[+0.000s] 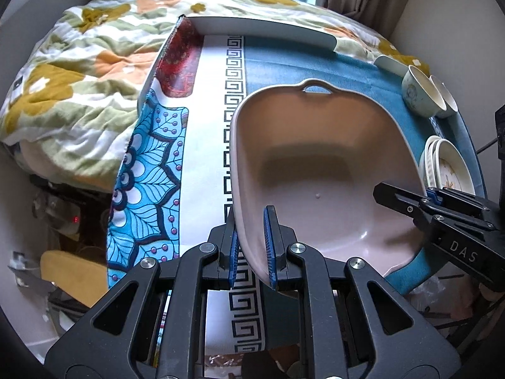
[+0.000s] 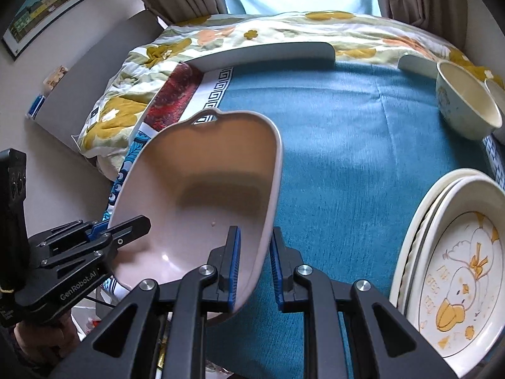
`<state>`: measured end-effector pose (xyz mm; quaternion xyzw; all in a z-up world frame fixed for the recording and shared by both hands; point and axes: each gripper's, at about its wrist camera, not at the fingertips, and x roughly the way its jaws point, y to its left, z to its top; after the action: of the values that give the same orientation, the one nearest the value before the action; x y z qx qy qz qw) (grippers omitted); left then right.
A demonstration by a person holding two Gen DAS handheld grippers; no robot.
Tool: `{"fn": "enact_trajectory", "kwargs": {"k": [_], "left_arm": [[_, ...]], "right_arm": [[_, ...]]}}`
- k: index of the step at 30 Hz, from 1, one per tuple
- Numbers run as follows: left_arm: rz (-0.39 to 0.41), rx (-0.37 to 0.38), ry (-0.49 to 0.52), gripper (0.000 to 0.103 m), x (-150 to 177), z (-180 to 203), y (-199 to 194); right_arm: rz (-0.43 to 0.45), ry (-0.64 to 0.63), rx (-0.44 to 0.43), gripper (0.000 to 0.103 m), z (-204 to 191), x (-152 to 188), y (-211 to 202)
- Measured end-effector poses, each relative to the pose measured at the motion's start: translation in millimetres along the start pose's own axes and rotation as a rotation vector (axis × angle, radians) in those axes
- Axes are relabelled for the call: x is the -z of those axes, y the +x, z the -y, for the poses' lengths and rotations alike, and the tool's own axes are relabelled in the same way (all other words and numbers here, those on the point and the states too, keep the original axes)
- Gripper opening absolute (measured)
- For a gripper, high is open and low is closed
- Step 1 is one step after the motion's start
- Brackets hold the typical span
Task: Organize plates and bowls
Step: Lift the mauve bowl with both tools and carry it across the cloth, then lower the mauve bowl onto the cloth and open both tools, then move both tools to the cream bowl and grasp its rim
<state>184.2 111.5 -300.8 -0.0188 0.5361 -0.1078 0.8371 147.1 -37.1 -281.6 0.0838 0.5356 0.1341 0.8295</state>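
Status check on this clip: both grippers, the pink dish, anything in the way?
Left hand-held gripper and right hand-held gripper each straddle the pink dish rim, one per side. Dish tilted above blue cloth. Duck plates and bowls off right, clear.
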Motion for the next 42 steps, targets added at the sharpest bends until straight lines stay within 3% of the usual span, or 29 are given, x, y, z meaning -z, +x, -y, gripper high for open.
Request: {"fn": "enact_trajectory", "kwargs": {"k": [8, 10, 11, 12, 13, 14, 15, 22, 32, 34, 35, 36, 39, 42], "left_arm": [[-0.005, 0.001, 0.004, 0.017, -0.9, 3.4, 2.1], [-0.019, -0.011, 0.011, 0.032, -1.9, 6.1, 5.0], [-0.019, -0.018, 0.016, 0.051, -1.9, 7.6, 5.6], [-0.012, -0.023, 0.018, 0.067, -1.6, 8.4, 4.8], [0.005, -0.023, 0.018, 0.071, -1.4, 9.2, 1.9], [0.016, -0.02, 0.016, 0.073, -1.8, 9.8, -0.5], [0.017, -0.018, 0.014, 0.073, -2.5, 10.3, -1.7], [0.051, -0.031, 0.02, 0.073, -3.5, 15.4, -26.2], [0.17, -0.049, -0.003, 0.073, 9.5, 45.7, -118.4], [0.191, -0.046, -0.004, 0.075, 11.8, 59.2, -134.3], [0.203, -0.043, -0.006, 0.078, 12.5, 67.3, -142.9], [0.218, -0.04, -0.007, 0.083, 12.7, 76.8, -152.0], [0.268, -0.041, -0.007, 0.099, 12.3, 103.6, -174.1], [0.322, -0.035, -0.005, 0.103, 9.3, 129.7, -187.3]], "right_arm": [[-0.018, 0.034, -0.032, 0.017, 8.0, 3.7, 3.0], [-0.024, 0.03, -0.042, 0.017, 7.2, 3.7, 4.6], [-0.023, 0.023, -0.041, 0.021, 6.2, 4.1, 4.7], [-0.025, 0.012, -0.039, 0.031, 5.3, 5.1, 4.9], [-0.026, -0.005, -0.037, 0.039, 3.3, 5.8, 4.9], [-0.025, -0.017, -0.039, 0.053, 2.7, 6.8, 4.7], [-0.021, -0.032, -0.043, 0.061, 1.9, 7.9, 3.6], [0.005, -0.072, -0.056, 0.061, -0.8, 12.9, -13.3], [0.113, -0.09, -0.051, 0.061, 0.5, 23.4, -90.8], [0.146, -0.093, -0.055, 0.073, 7.0, 25.2, -112.8], [0.167, -0.092, -0.056, 0.09, 12.0, 26.5, -126.3], [0.185, -0.091, -0.056, 0.095, 15.8, 27.5, -137.1], [0.24, -0.086, -0.046, 0.095, 33.5, 29.8, -170.6], [0.299, -0.078, -0.029, 0.102, 56.2, 31.4, -199.8]]}}
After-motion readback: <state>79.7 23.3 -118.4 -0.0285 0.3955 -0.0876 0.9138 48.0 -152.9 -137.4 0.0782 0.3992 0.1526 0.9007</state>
